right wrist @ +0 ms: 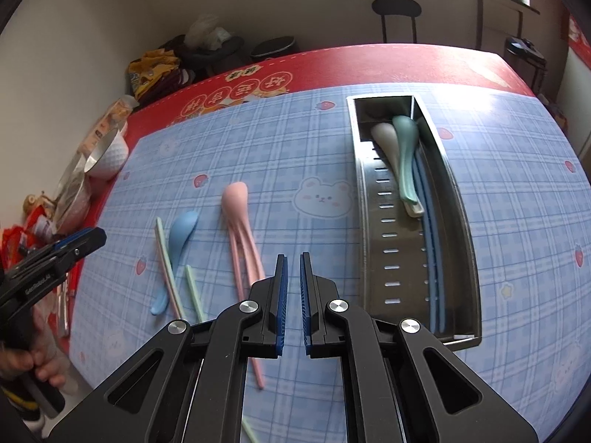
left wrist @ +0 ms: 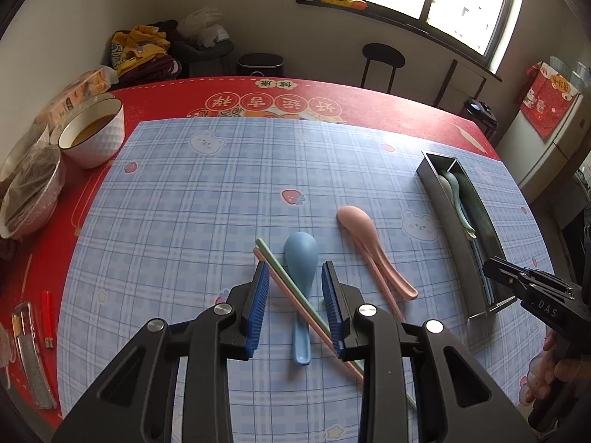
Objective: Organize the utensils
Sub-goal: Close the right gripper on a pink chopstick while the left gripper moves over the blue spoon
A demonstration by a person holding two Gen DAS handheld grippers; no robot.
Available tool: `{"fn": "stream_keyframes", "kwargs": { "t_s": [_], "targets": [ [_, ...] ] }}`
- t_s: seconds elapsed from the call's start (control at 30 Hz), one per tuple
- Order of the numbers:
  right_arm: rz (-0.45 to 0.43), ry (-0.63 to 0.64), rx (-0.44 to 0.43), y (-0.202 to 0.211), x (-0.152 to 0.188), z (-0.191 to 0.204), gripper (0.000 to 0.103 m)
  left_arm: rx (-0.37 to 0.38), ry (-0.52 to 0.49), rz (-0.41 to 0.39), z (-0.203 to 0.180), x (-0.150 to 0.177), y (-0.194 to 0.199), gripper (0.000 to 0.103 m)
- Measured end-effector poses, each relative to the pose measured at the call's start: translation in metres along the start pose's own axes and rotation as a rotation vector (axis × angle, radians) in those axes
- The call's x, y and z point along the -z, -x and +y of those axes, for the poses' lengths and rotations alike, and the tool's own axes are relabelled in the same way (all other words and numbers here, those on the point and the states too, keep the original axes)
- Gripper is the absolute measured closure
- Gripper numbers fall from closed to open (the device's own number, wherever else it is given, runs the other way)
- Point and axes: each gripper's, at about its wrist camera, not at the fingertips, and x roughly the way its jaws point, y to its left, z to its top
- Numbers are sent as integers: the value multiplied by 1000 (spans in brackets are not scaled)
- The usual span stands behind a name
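Note:
My left gripper [left wrist: 295, 277] is open, its blue pads on either side of a blue spoon [left wrist: 302, 258] and a pink and green chopstick [left wrist: 291, 288] that cross it on the mat. A pink spoon [left wrist: 364, 236] with pink chopsticks lies to the right. A steel utensil tray [right wrist: 384, 221] holds a white spoon [right wrist: 386, 138], a green spoon [right wrist: 406, 147] and blue chopsticks [right wrist: 432, 240]. My right gripper [right wrist: 293, 269] hovers empty left of the tray, its jaws a narrow gap apart. The blue spoon [right wrist: 181, 232] and pink spoon [right wrist: 236, 199] lie to its left.
White bowls [left wrist: 94, 133] and covered dishes stand at the table's left edge on the red cloth. A red lighter [left wrist: 46, 317] and a clear case lie at the near left. The blue checked mat [left wrist: 221, 184] covers the middle. A stool and bin stand beyond the table.

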Motion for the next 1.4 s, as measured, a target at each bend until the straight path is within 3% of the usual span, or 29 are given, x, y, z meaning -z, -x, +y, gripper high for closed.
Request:
{"fn": "stream_keyframes", "kwargs": {
  "t_s": [0.43, 0.77, 1.07, 1.13, 1.17, 1.2, 1.4],
  "targets": [
    [85, 79, -21, -29, 17, 42, 95, 19, 110, 37, 41, 34, 3, 74],
    [182, 114, -11, -61, 28, 50, 95, 30, 139, 87, 54, 41, -11, 74],
    [217, 164, 18, -92, 26, 53, 95, 9, 166, 107, 66, 46, -14, 74],
    [221, 165, 10, -96, 23, 53, 92, 4, 171, 110, 68, 46, -14, 74],
    [222, 171, 11, -98, 23, 55, 81, 2, 173, 110, 69, 47, -14, 74],
    [216, 177, 9, -99, 21, 57, 78, 0, 176, 111, 70, 47, -14, 74],
    [196, 204, 13, -104, 16, 61, 78, -8, 186, 116, 73, 48, -16, 74]
  ]
}}
